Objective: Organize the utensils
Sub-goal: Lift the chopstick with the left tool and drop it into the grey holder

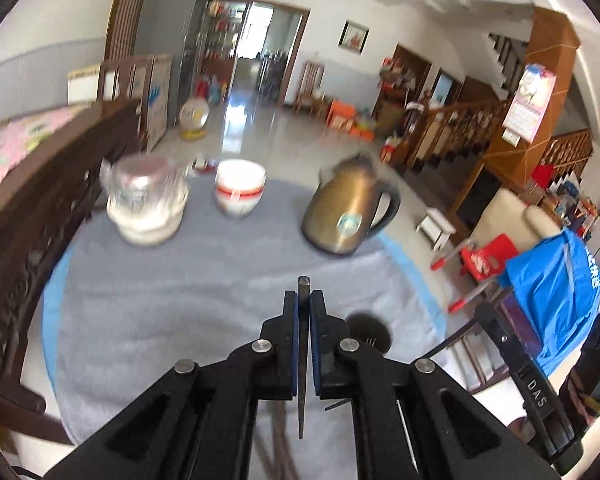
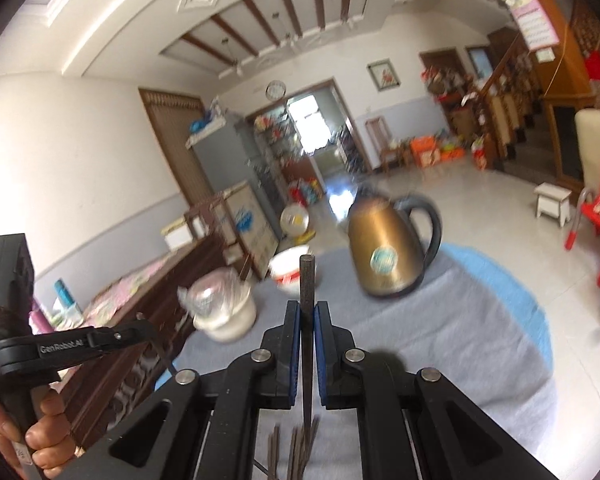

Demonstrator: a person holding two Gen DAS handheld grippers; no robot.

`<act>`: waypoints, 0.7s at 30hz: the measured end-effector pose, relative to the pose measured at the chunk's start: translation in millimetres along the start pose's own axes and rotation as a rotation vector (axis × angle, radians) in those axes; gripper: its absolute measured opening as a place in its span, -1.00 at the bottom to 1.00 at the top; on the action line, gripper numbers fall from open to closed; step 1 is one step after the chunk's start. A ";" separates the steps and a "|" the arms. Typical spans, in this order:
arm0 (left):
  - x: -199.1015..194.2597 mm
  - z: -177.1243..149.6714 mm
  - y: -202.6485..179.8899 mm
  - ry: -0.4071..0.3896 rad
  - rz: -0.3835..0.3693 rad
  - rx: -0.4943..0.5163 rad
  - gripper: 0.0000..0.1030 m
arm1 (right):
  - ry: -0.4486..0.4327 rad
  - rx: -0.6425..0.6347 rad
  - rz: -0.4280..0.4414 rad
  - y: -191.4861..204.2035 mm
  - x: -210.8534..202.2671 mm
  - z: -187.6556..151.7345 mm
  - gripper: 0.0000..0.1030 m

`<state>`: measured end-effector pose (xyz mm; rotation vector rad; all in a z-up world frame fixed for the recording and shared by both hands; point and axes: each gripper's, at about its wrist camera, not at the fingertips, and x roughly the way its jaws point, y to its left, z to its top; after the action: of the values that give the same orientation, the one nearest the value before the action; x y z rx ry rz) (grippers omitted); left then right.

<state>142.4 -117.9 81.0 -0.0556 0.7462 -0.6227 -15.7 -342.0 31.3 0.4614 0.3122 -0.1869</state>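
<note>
My left gripper (image 1: 304, 300) is shut on a dark chopstick (image 1: 303, 292) that runs upright between its blue pads, above the grey cloth on the table (image 1: 180, 300). My right gripper (image 2: 307, 312) is shut on another dark chopstick (image 2: 307, 280), also upright between the pads. Several more dark chopsticks (image 2: 296, 452) lie on the cloth below the right gripper. The left gripper's body (image 2: 52, 344) and the hand holding it show at the left of the right wrist view.
On the table stand a white pot with a clear lid (image 1: 146, 204), stacked white bowls with red bands (image 1: 240, 188) and a bronze kettle (image 1: 348, 212). A dark wooden bench (image 1: 40, 208) is on the left. A red chair (image 1: 484, 260) stands beyond the right edge.
</note>
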 end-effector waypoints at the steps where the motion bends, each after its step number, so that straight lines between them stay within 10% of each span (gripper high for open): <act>1: -1.1 8.9 -6.0 -0.029 -0.004 0.003 -0.89 | -0.034 0.000 -0.012 -0.7 -3.6 10.2 -0.85; 12: 29.9 54.5 -63.5 -0.229 -0.057 -0.012 -0.89 | -0.199 -0.019 -0.152 -23.9 8.3 53.7 -0.85; 21: 112.9 10.7 -67.6 -0.055 0.004 0.005 -0.89 | -0.022 0.042 -0.143 -59.4 54.5 19.5 -0.85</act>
<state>178.6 -237.0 36.9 -0.0657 0.6915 -0.6167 25.6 -409.1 5.3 0.4787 0.3206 -0.3381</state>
